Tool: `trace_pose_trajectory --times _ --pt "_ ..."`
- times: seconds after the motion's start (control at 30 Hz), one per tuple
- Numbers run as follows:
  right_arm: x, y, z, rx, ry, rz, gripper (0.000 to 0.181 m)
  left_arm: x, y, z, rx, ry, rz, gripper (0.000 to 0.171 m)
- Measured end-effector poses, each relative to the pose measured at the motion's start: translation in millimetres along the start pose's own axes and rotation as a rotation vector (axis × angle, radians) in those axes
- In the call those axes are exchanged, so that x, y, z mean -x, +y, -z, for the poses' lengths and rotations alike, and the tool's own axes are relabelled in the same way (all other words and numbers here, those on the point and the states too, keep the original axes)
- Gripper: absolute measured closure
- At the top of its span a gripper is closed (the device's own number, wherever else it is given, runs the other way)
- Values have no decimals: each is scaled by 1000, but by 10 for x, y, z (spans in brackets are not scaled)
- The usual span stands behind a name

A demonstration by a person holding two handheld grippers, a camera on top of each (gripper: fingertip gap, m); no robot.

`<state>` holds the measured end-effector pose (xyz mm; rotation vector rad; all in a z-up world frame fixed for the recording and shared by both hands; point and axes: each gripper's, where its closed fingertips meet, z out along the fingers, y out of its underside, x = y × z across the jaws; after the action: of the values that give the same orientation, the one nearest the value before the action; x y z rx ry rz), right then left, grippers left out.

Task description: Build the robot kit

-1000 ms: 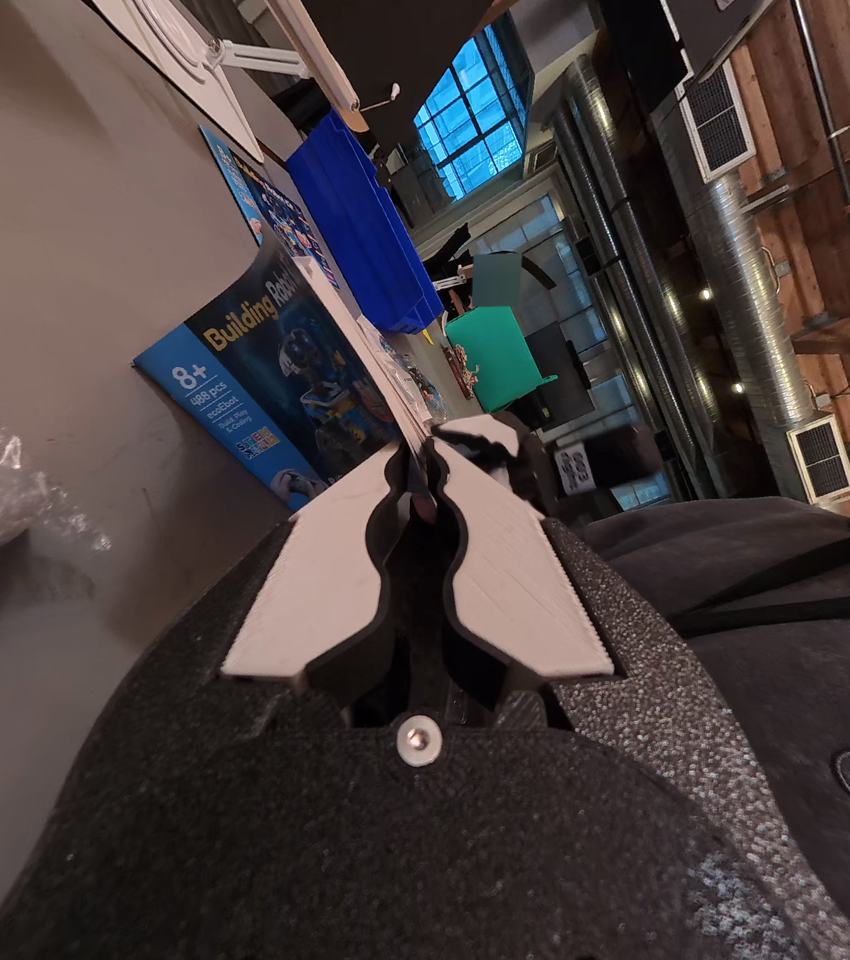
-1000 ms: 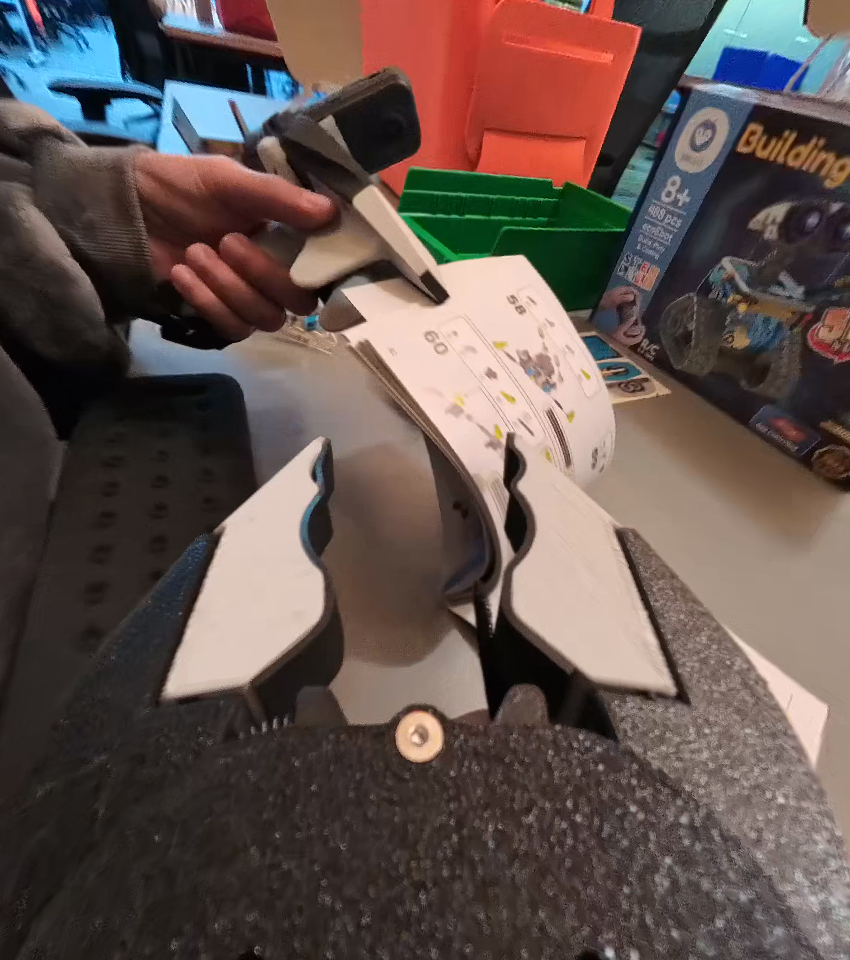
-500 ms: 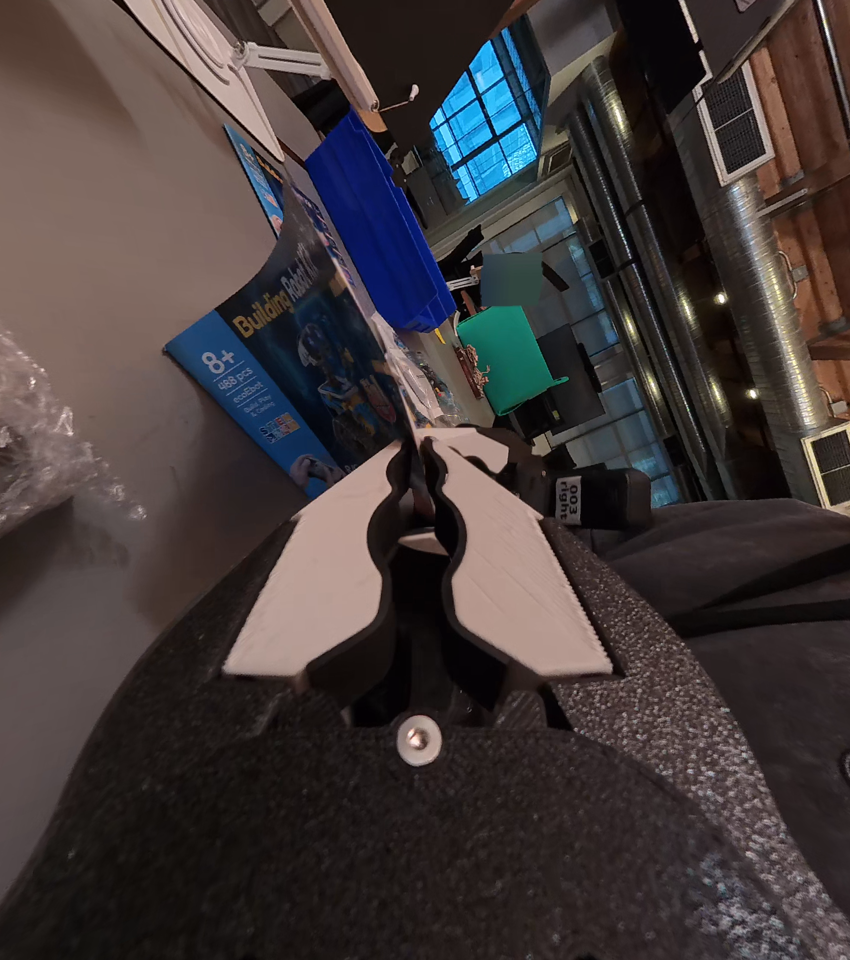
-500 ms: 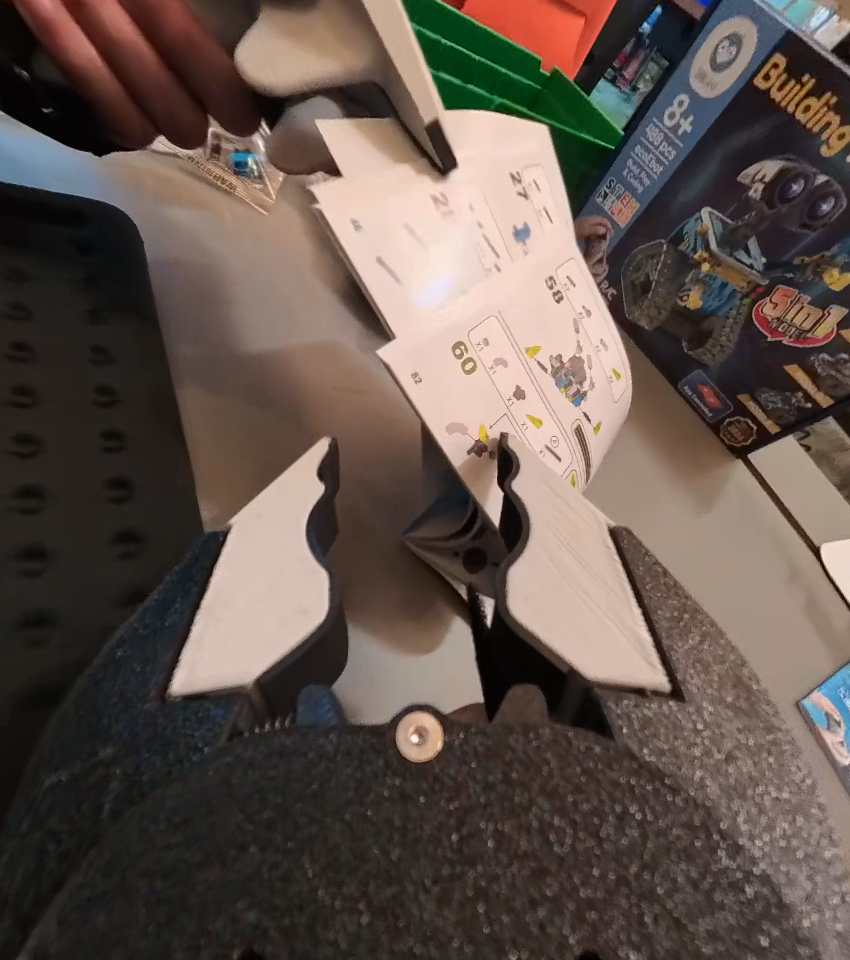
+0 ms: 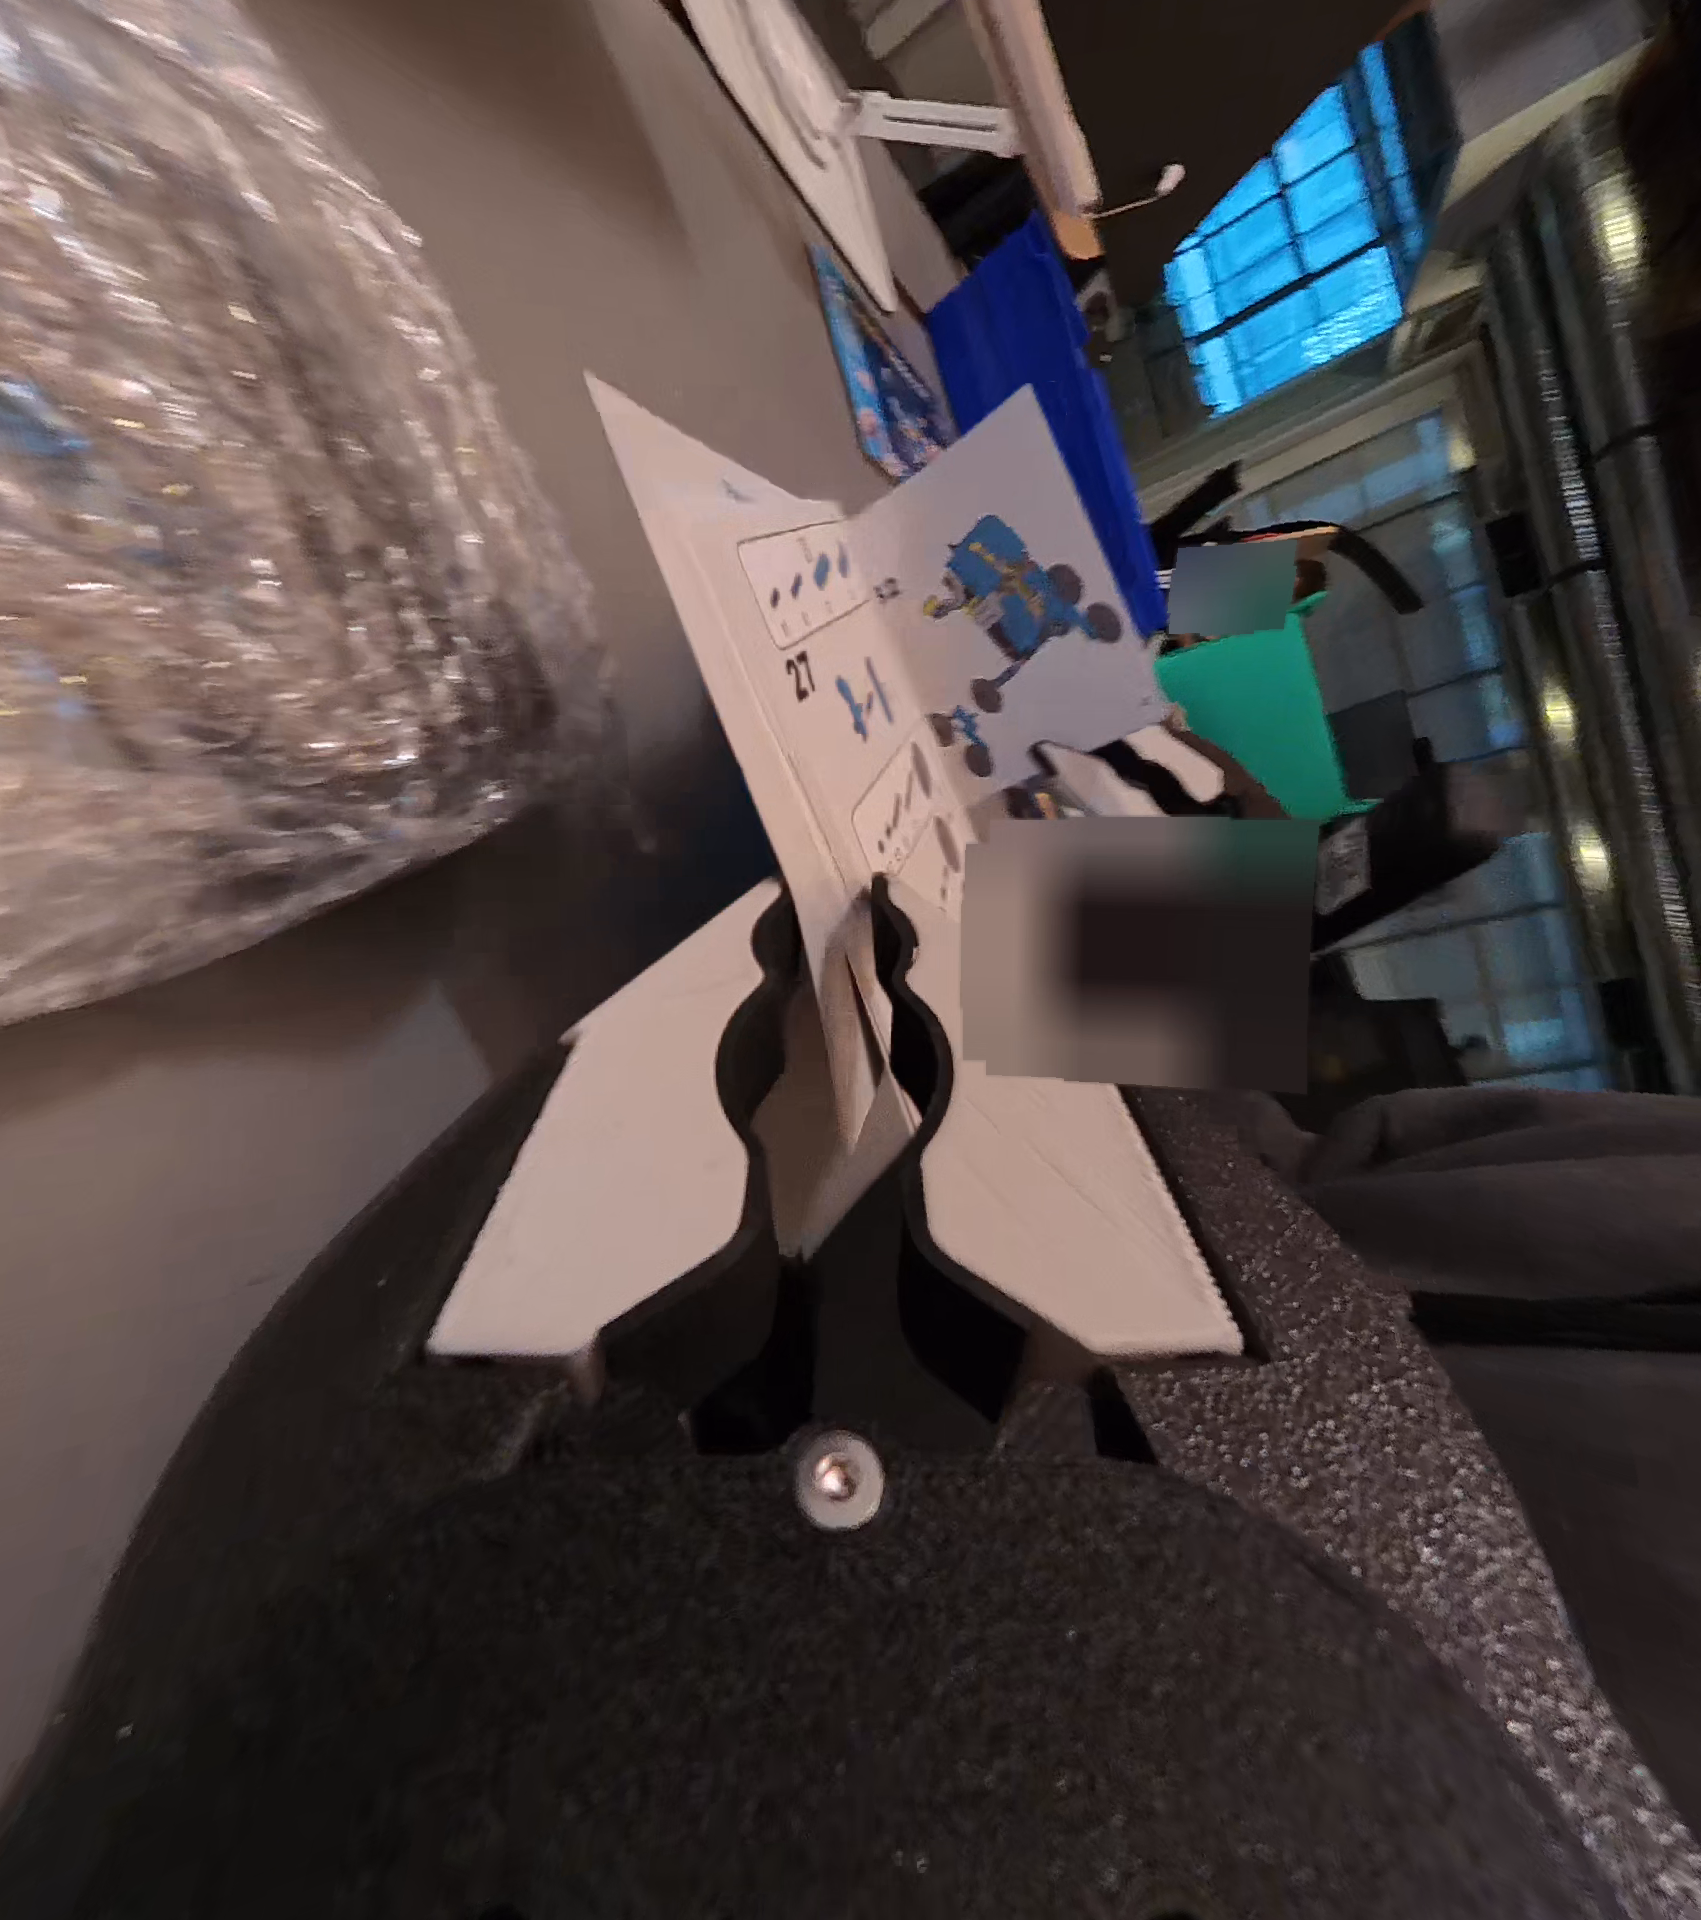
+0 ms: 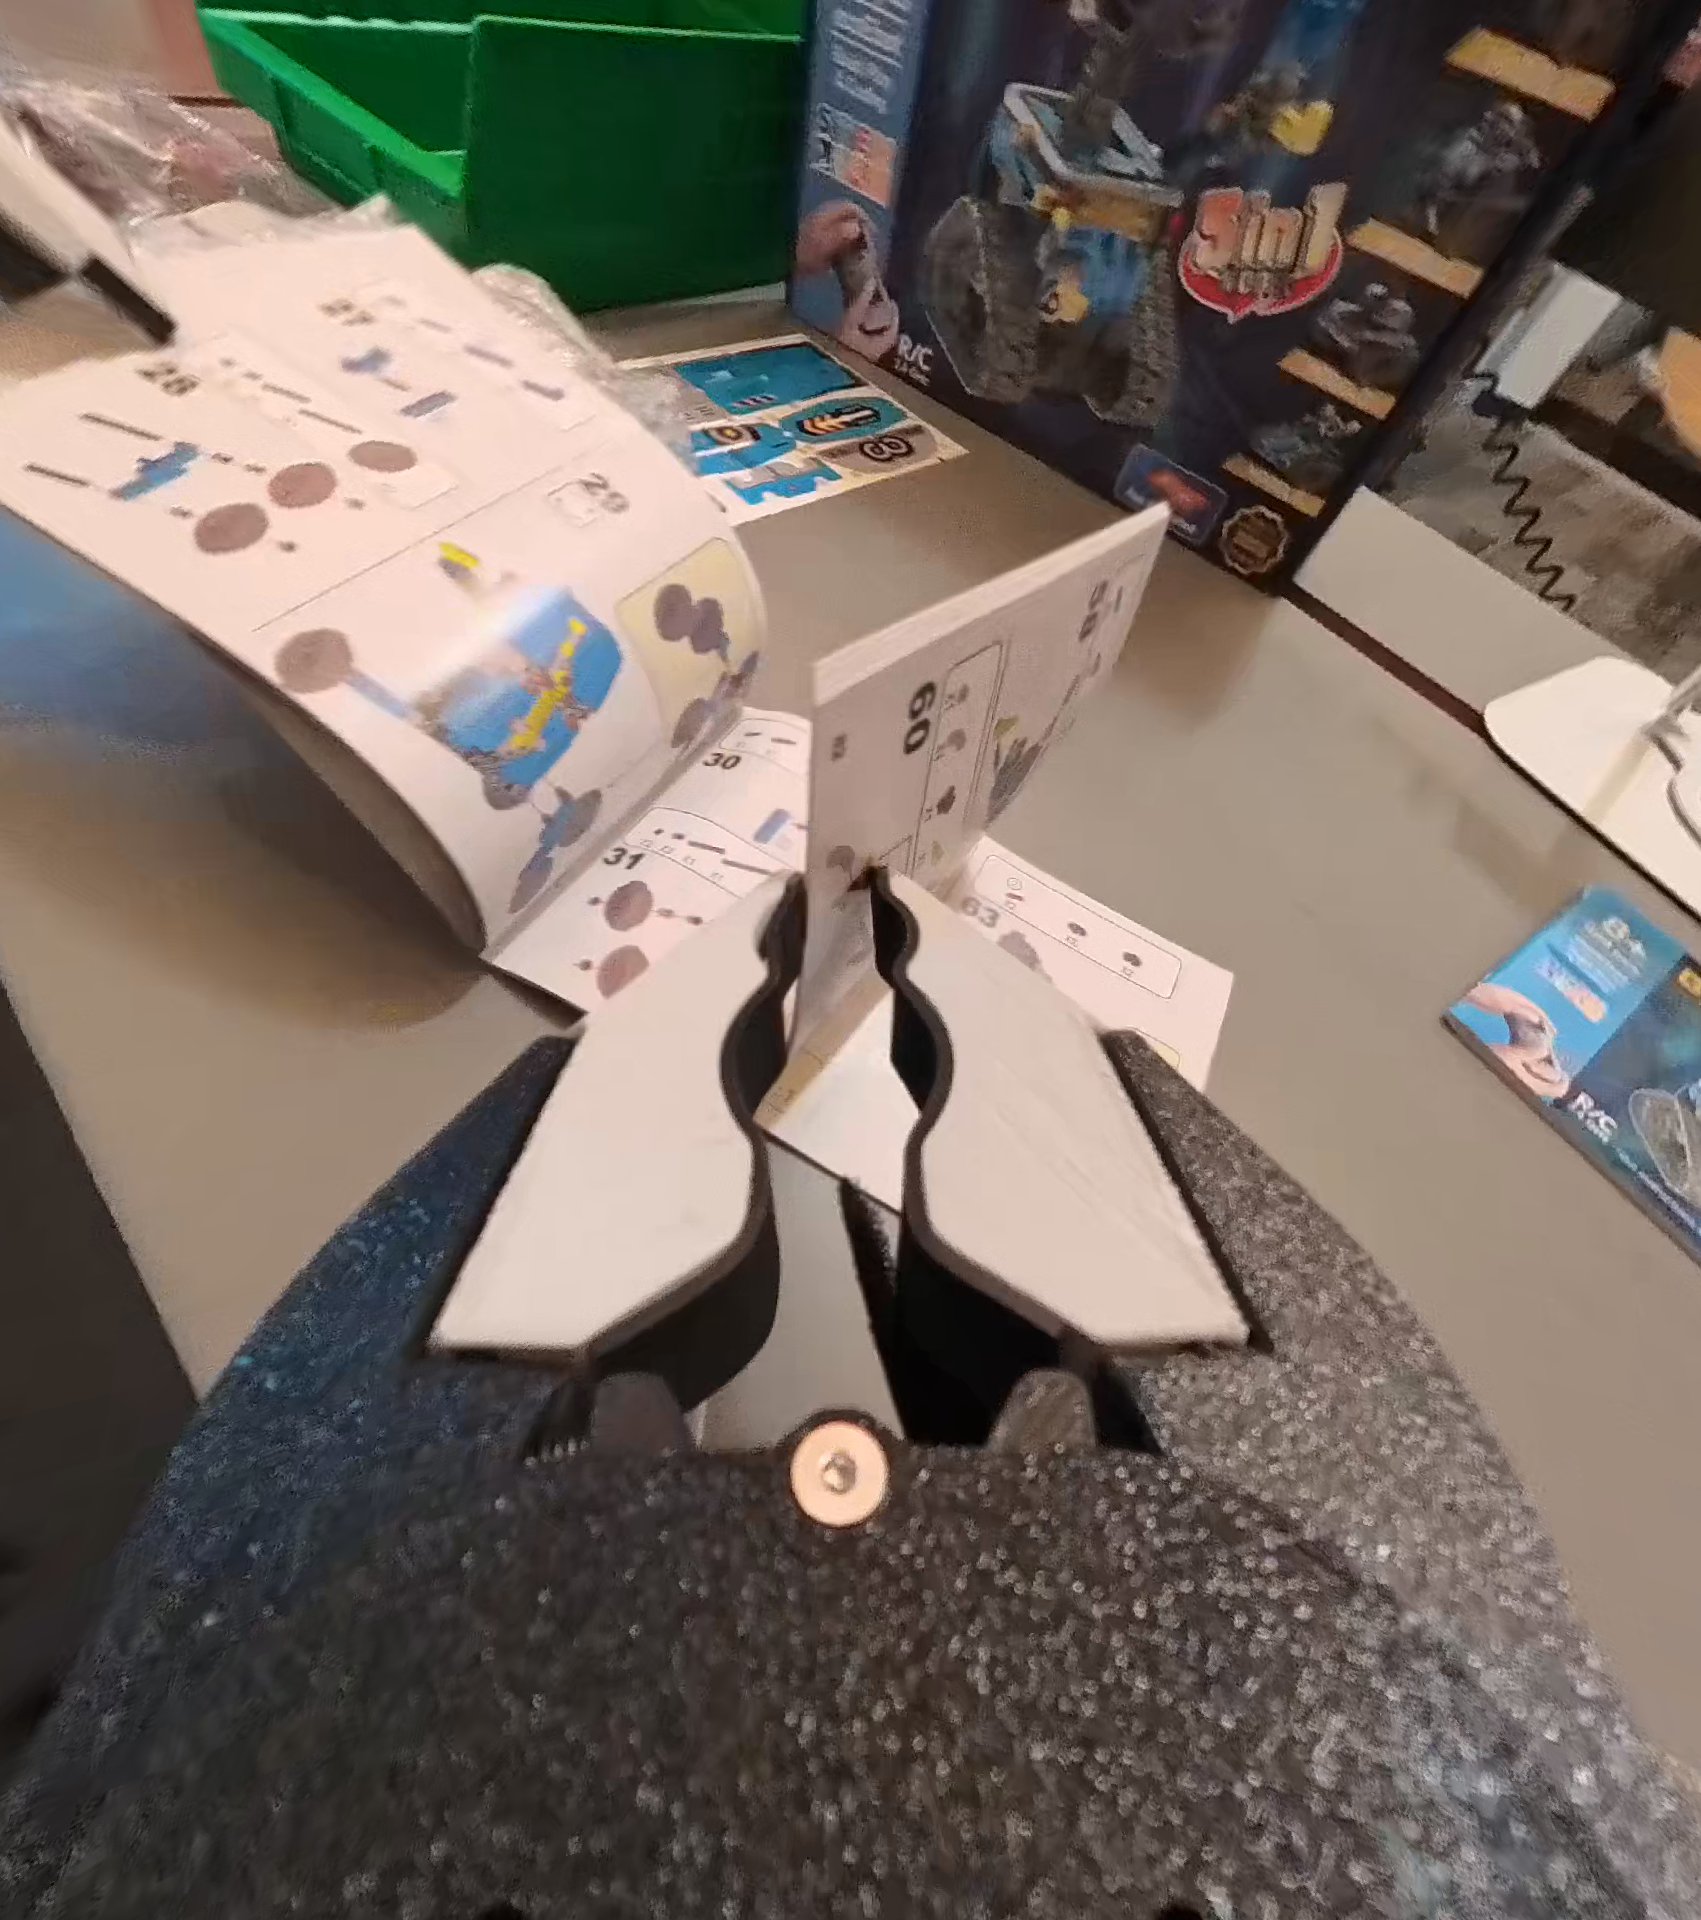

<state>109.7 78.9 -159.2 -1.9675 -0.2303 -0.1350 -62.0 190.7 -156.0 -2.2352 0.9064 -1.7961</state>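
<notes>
Left wrist view: left gripper (image 5: 841, 902) rolled sideways, jaws pinched on pages of the instruction booklet (image 5: 939, 644), which fans toward upper centre; crinkled plastic bag (image 5: 171, 540) upper left.

Right wrist view: right gripper (image 6: 838, 888) jaws clamped on an upright page stack at centre, booklet (image 6: 971, 717) spread on the worktop (image 6: 1345, 883); toy box (image 6: 1168, 239) upper right.

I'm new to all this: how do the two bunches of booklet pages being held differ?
The left pages bend over in a curve, showing coloured pictures; the right stack stands straight, on edge. The left hand-held gripper holds few pages; the right hand-held gripper holds a thicker stack. Both belong to one open booklet.
</notes>
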Motion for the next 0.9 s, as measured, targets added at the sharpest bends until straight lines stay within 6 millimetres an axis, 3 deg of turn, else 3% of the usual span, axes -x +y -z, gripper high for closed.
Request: trace_pose_trajectory --times 0.1,0.2,0.27,0.3,0.4,0.43,0.5,0.57,0.6,0.63,0.7,0.77,0.9 --pt "-28 -56 34 -20 -10 -19 174 171 -85 182 -29 -153 -39 140" --pt "-9 -278 123 -90 42 90 177 346 -250 547 -86 -392 -95 117" --pt "149 -443 137 -117 46 233 179 218 -375 703 -134 -467 -178 114" --pt "266 -505 122 -116 41 310 180 27 -397 657 -143 -412 -199 114" --pt "658 -608 18 -82 8 497 180 -751 -257 234 -99 -23 -137 114" --pt "771 -619 -18 -66 -5 535 180 -884 -183 99 -71 54 -98 113" --pt "941 -650 -55 -65 -23 576 180 -903 -66 -119 -28 91 -49 110" --pt "998 -614 -90 -35 -18 599 179 -763 -59 -212 -46 58 -13 111" --pt "1008 -590 -99 -28 -19 598 178 -717 -65 -220 -57 52 -8 122" --pt "1026 -570 -99 -29 -35 583 178 -689 -68 -212 -62 53 -12 144" --pt "1050 -560 -90 -36 -74 519 175 -636 -66 -203 -63 58 11 153" --pt "1037 -577 -98 -44 -81 479 175 -593 -32 -202 -50 59 44 147" --pt "976 -612 -144 -53 -13 491 175 -575 2 -141 -66 77 89 119"
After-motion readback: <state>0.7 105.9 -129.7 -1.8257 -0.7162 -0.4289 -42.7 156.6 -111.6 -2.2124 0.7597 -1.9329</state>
